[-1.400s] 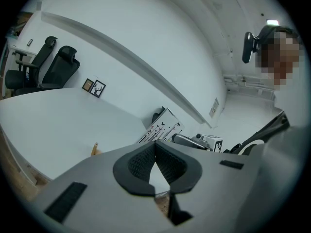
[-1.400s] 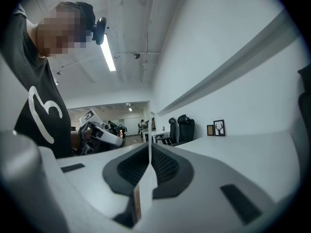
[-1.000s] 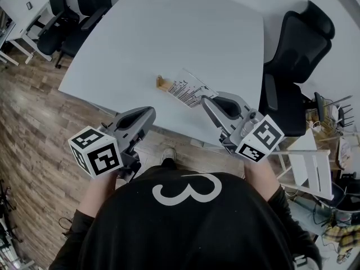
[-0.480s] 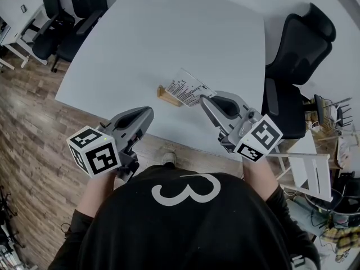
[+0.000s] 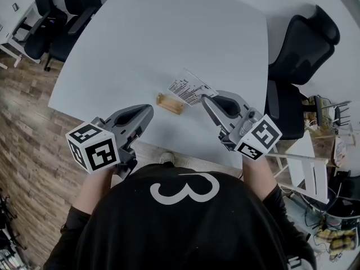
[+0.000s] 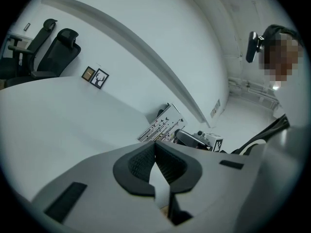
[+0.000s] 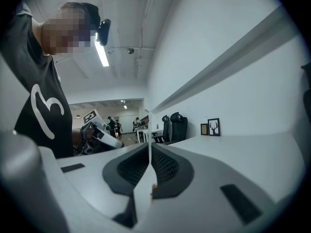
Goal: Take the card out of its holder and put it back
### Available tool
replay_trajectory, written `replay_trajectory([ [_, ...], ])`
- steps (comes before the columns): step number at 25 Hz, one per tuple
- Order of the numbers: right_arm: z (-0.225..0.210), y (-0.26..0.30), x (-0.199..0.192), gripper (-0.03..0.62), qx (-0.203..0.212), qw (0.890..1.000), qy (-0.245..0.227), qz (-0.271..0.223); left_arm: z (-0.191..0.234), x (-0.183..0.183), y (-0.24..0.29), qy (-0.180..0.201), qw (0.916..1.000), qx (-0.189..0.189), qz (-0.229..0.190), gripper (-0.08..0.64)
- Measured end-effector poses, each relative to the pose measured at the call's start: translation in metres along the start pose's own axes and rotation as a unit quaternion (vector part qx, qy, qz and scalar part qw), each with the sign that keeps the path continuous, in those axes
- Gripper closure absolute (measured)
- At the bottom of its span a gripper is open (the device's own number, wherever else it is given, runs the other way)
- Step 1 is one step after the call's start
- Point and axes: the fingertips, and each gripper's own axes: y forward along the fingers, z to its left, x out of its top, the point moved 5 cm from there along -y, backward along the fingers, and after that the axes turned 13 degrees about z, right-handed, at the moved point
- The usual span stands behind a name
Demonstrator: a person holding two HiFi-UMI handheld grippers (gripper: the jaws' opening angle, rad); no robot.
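Observation:
A small wooden card holder [image 5: 170, 103] lies on the white table [image 5: 169, 32], near its front edge. Its printed white card [image 5: 188, 87] sits just beyond it and clear of it. One corner of the card is pinched in my right gripper [image 5: 205, 99]. In the right gripper view the card shows edge-on as a thin white line [image 7: 149, 130] between the shut jaws [image 7: 149, 147]. My left gripper [image 5: 148, 111] hovers at the table edge, left of the holder, with its pads together and nothing in them [image 6: 155, 147]. The left gripper view shows the card [image 6: 163, 124] ahead.
A black office chair [image 5: 301, 49] stands at the table's right side and more black chairs [image 5: 50, 10] at the far left. A white folding frame [image 5: 306, 165] and clutter sit at the right. Wood floor [image 5: 28, 122] runs along the left. Two small framed pictures [image 6: 95, 76] stand at the table's far end.
Both grippers have moved forward over the table edge. The card has stayed with the right gripper, and the wooden holder now lies apart from it, nearer to me.

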Motion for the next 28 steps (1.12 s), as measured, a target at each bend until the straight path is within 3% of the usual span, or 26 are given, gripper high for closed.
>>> replay_trajectory([
  [11, -0.015, 0.035, -0.024, 0.572, 0.044, 0.998, -0.023, 0.039, 0.038, 0.009, 0.013, -0.015, 0.9996, 0.002, 0.025, 0.549],
  [28, -0.026, 0.062, -0.058, 0.572, 0.066, 0.993, -0.036, 0.086, 0.062, 0.01, 0.028, -0.03, 0.9986, 0.004, 0.043, 0.549],
])
